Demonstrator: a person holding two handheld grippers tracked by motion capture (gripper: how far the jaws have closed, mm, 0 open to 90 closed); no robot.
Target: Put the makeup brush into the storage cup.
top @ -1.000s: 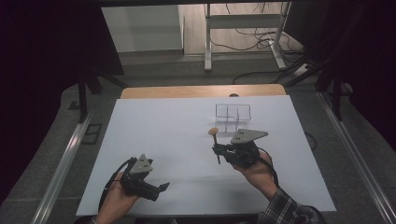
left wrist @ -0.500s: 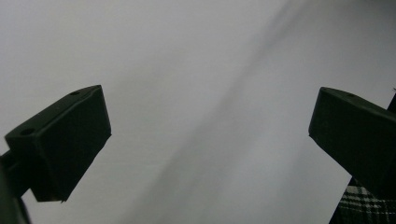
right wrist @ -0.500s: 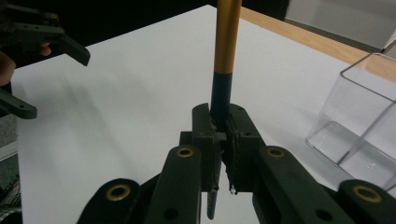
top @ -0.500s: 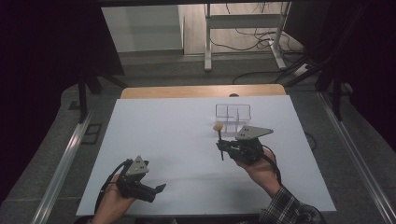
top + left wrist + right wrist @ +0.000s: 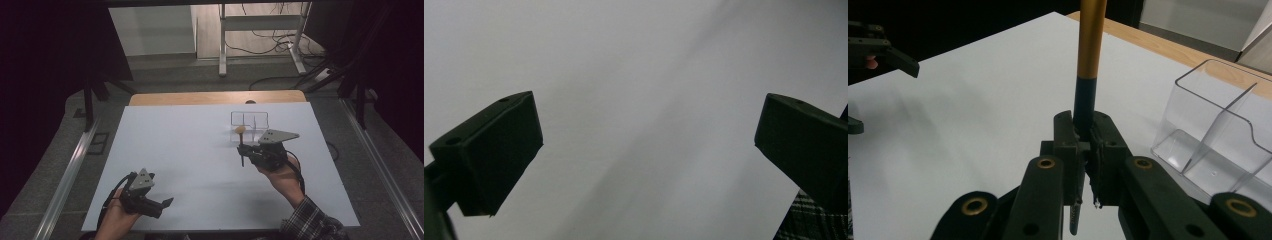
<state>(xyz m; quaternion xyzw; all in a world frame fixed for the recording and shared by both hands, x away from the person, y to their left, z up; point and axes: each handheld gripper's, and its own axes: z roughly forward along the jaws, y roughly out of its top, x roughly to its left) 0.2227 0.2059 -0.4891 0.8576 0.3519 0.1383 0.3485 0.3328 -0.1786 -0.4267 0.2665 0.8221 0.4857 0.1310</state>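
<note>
Your right gripper (image 5: 243, 151) clamped on a slim rod (image 5: 1089, 60), black below and gold above, possibly a brush, held upright just beside the clear divided organizer (image 5: 249, 122) on the white table (image 5: 190, 145), your left gripper (image 5: 162, 205) spread apart near the front edge.

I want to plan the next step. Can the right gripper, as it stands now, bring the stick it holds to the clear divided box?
Probably yes. The right gripper, shut on the stick, is just in front of the clear box, whose top is open, and bare white table lies between them.
</note>
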